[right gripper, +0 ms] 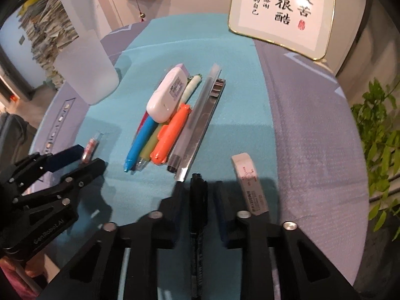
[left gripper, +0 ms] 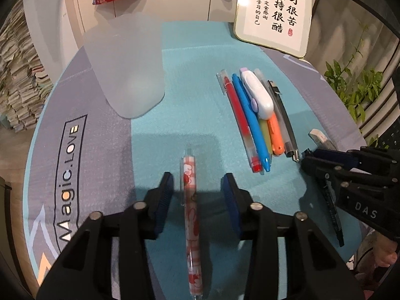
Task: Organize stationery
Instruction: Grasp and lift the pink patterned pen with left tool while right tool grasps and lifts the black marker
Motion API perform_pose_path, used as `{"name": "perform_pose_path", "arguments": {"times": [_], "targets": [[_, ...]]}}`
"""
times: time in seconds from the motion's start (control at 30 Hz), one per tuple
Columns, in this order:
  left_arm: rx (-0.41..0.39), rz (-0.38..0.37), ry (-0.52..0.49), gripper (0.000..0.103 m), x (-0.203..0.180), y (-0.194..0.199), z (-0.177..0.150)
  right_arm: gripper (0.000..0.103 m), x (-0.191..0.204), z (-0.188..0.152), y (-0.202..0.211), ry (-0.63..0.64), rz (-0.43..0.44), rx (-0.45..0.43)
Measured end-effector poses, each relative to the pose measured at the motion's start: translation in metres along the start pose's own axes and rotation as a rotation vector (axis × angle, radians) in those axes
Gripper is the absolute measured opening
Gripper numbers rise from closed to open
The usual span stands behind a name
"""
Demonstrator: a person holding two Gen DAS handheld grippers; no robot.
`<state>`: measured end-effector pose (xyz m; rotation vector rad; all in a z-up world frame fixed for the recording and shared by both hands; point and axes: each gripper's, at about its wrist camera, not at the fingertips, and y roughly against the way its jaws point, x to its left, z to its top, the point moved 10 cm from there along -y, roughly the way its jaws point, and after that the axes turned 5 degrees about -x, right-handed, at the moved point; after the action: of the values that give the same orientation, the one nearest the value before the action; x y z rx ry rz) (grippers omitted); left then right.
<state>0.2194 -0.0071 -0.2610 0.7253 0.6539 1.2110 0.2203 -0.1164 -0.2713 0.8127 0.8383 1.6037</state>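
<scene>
A pink-and-white patterned pen (left gripper: 190,207) lies on the teal cloth (left gripper: 190,95), pointing away from me. My left gripper (left gripper: 197,190) straddles it, open, with a gap between each pad and the pen. A black marker (right gripper: 198,200) lies between the fingers of my right gripper (right gripper: 197,197), which is open too, narrow gaps showing on both sides. In the left wrist view the right gripper (left gripper: 306,160) sits at the right edge over the marker (left gripper: 332,212). The right wrist view shows the left gripper (right gripper: 90,156) low on the left.
A bundle of stationery lies mid-cloth: red pen (left gripper: 240,117), blue pen (left gripper: 252,122), white correction tape (left gripper: 257,92), orange highlighter (left gripper: 276,135), a grey knife (right gripper: 202,135). An eraser (right gripper: 250,185) lies right of the marker. A frosted container (left gripper: 127,67) stands back left, a framed sign (left gripper: 275,12) behind.
</scene>
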Motion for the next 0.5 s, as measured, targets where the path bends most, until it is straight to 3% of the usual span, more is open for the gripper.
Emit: {"name": "perform_pose_path", "arguments": {"times": [0.07,0.23,0.5], "targets": [[-0.003,-0.001,-0.016,0.011,0.0,-0.001,0.001,0.015,0.0,0.0,0.0,0.002,0.006,0.0],[-0.002,-0.013,-0.003,0.011,-0.001,0.003,0.0,0.015,0.0,0.001,0.01,-0.009,0.025,-0.015],[-0.097,-0.013,-0.022,0.011,-0.006,0.04,0.011,0.015,-0.002,0.009,0.045,-0.013,0.028,-0.108]]}}
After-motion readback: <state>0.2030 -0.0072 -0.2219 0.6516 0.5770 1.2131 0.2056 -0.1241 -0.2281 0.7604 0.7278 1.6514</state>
